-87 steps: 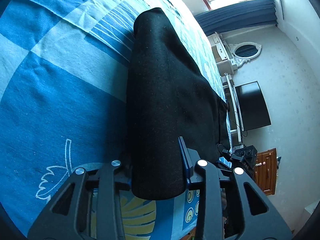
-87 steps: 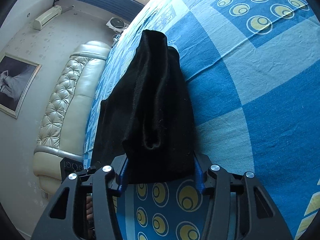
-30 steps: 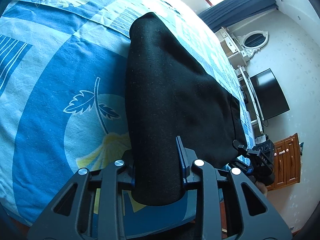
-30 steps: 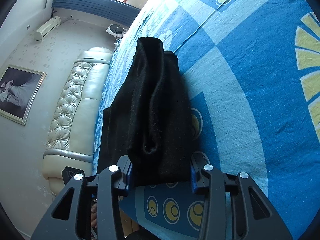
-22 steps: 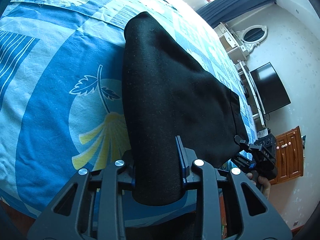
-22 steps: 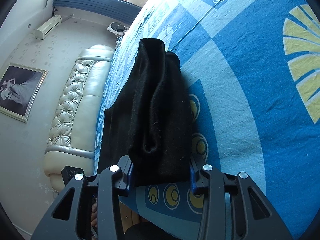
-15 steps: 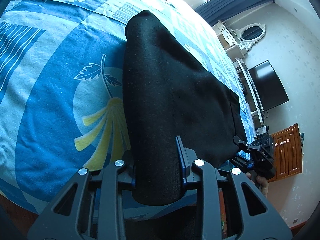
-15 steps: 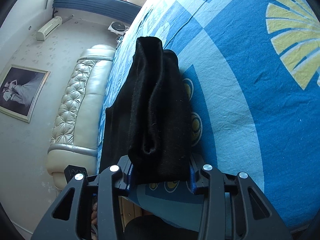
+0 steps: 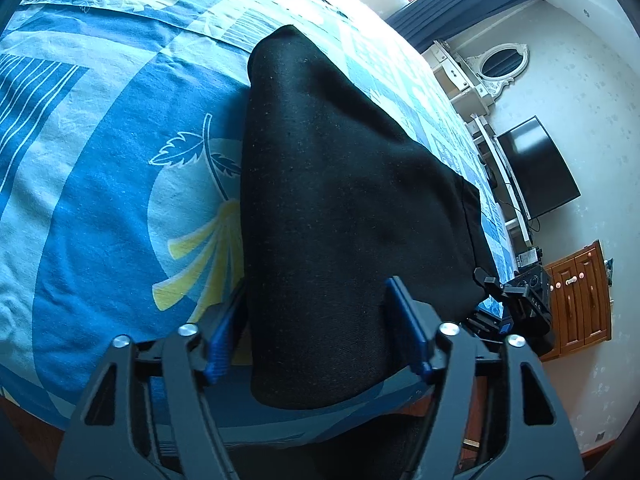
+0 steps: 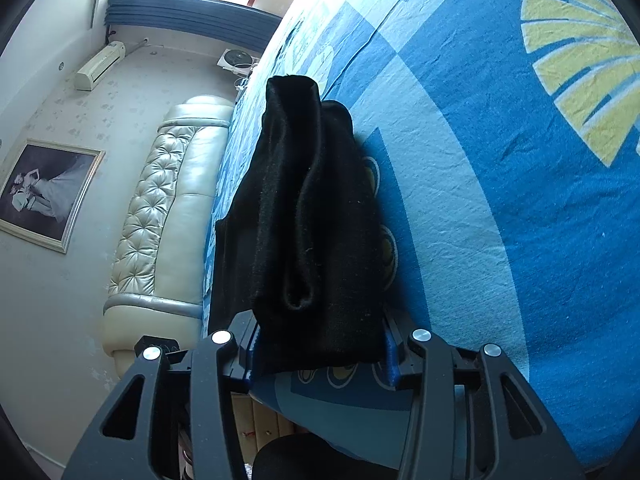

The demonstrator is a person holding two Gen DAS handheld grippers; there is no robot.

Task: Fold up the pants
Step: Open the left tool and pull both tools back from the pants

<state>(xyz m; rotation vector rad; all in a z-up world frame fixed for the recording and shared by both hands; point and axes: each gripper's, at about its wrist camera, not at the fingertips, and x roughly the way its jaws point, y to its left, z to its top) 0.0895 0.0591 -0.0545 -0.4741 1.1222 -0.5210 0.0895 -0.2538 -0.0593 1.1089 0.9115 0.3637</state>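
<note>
The black pants [image 9: 332, 200] are stretched between my two grippers over the blue patterned bedspread [image 9: 100, 168]. My left gripper [image 9: 316, 336] has opened; its blue pads stand a little off the cloth on both sides, and the pants' end lies between them. My right gripper [image 10: 320, 348] is shut on the other end of the pants [image 10: 312, 220], where the fabric bunches into folds. The right gripper also shows in the left wrist view [image 9: 516, 304] at the pants' right corner.
The near edge of the bed [image 10: 360, 432] runs just under both grippers. A cream tufted headboard [image 10: 160, 216] is on the left in the right wrist view. A TV [image 9: 536, 172], white dresser [image 9: 464, 76] and wooden cabinet [image 9: 580, 296] stand beyond the bed.
Both grippers have drawn the pants back toward the bed's near edge. The left gripper's jaws have spread apart and let go of the cloth.
</note>
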